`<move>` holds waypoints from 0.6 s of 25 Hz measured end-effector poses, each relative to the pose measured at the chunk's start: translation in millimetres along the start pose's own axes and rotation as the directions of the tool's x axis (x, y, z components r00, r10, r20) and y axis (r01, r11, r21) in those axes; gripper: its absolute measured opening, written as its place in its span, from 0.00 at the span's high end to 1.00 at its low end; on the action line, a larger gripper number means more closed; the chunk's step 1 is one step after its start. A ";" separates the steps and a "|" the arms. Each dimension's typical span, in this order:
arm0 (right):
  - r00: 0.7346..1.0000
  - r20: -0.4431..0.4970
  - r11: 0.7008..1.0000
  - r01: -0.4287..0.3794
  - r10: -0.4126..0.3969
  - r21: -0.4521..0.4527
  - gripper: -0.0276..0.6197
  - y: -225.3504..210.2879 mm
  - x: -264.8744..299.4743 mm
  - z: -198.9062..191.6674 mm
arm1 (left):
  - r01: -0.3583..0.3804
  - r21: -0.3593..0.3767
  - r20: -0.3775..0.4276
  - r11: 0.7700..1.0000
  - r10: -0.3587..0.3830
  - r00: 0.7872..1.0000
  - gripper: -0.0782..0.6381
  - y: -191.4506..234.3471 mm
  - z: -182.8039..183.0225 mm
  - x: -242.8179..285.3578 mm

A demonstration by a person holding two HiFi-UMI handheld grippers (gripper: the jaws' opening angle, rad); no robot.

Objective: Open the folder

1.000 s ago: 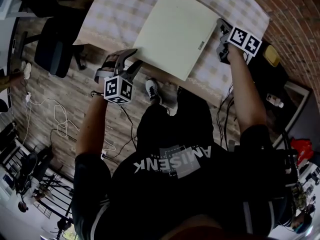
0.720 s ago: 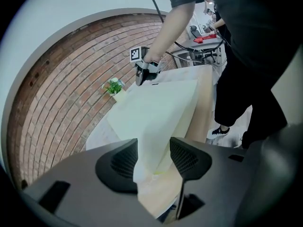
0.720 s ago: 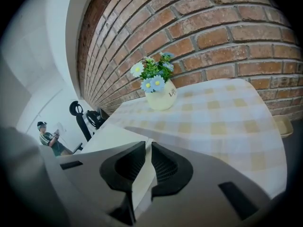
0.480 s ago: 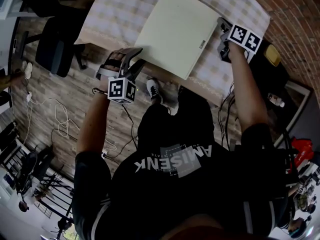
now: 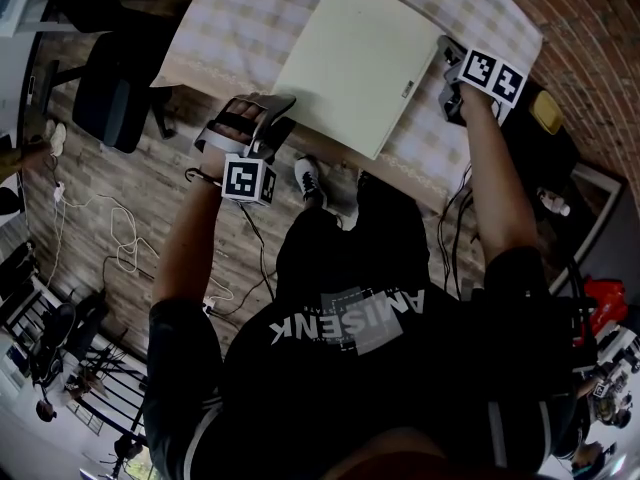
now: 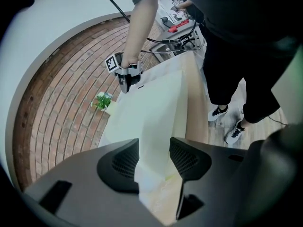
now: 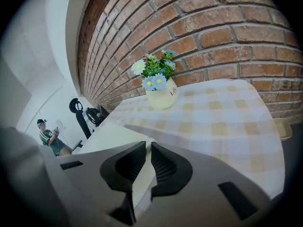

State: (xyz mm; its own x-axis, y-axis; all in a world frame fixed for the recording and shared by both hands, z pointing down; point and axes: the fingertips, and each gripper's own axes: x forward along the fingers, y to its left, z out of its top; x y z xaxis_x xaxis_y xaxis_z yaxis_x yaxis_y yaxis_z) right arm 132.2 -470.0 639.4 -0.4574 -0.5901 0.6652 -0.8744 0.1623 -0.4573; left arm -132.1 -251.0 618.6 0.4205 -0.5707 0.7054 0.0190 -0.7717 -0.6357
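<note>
The cream folder (image 5: 355,63) lies upper centre on the checked surface (image 5: 225,23). The right gripper (image 5: 448,63) is clamped on its right edge. The left gripper (image 5: 270,116), jaws spread and pinching nothing, faces its lower-left corner.

Your head camera looks steeply down over your shoulders onto the table (image 5: 230,28) and folder (image 5: 355,63). Your left gripper (image 5: 268,106) camera sits low at the table's near edge, facing across the folder toward the brick wall (image 6: 57,89). Your right gripper (image 5: 447,56) camera, close against the folder's far side, faces that same wall.
</note>
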 end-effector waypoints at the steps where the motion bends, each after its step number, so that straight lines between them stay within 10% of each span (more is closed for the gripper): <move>1: 1.000 0.002 1.000 0.002 -0.002 -0.004 0.86 0.1 0.0 0.1 | 0.003 0.011 0.007 1.000 -0.003 1.000 0.60 -0.8 0.4 0.5; 6: 1.000 0.002 1.000 0.007 -0.007 -0.013 0.86 -0.4 -0.3 0.5 | 0.059 0.028 0.072 0.998 -0.061 0.996 0.76 -16.2 4.0 3.6; 15: 1.000 -0.002 1.000 -0.005 0.005 0.004 0.85 -0.2 0.3 0.1 | 0.030 -0.200 0.157 0.979 0.002 0.988 0.80 -5.8 5.7 -6.5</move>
State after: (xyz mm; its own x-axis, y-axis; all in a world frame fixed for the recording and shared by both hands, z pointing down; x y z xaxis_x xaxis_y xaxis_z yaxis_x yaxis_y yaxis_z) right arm 132.2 -470.3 639.6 -0.4618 -0.5880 0.6640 -0.8716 0.1620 -0.4627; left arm -129.7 -241.2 615.9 0.5581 -0.5208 0.6460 -0.1502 -0.8290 -0.5387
